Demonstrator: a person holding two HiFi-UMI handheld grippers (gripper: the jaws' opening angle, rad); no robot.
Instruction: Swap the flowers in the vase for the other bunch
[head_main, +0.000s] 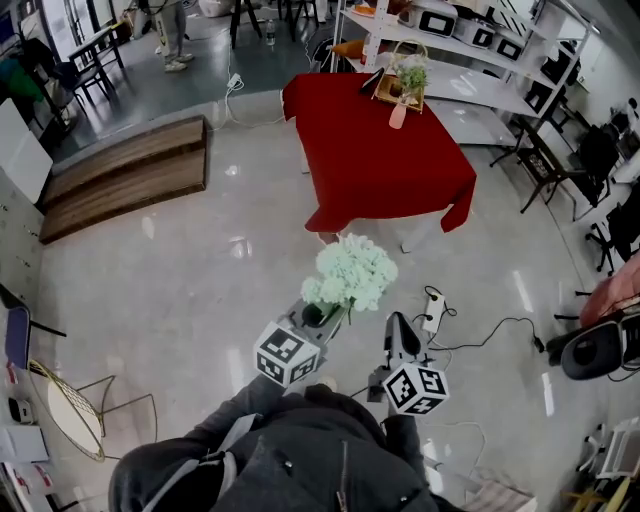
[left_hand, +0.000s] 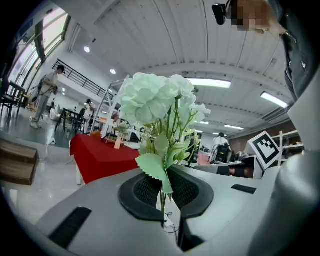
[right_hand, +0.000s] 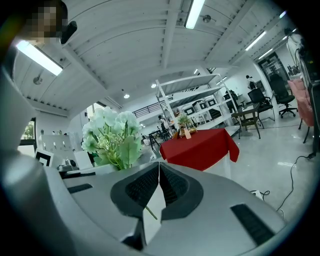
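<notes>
**Left gripper**: jaws closed on the thin lower stalks of the replacement bunch.
- The grip sits low, just under a serrated leaf, so the pale green heads stand upright above the jaws.
- This probably keeps the blooms uncrushed during the carry.

**Right gripper**: just beside the left one, on its right, with the jaws together.
- It holds nothing of any size. A short green sliver shows at the base of the pads, and I cannot tell whether it is pinched.
- It is likely kept free to lift the old flowers out.

**Marker cubes**: one sits behind each gripper, on the person's side.

**Power strip**: on the floor just right of the right gripper, with a cable trailing away. It is something to step around.

**Red table**: well ahead of both grippers, across open floor.

**Vase**: on the far part of the table from the grippers, next to a basket.

**Old flowers**: above the vase mouth, apparently in it, so the swap itself looks not yet begun. The new bunch is only being brought within reach.
</notes>
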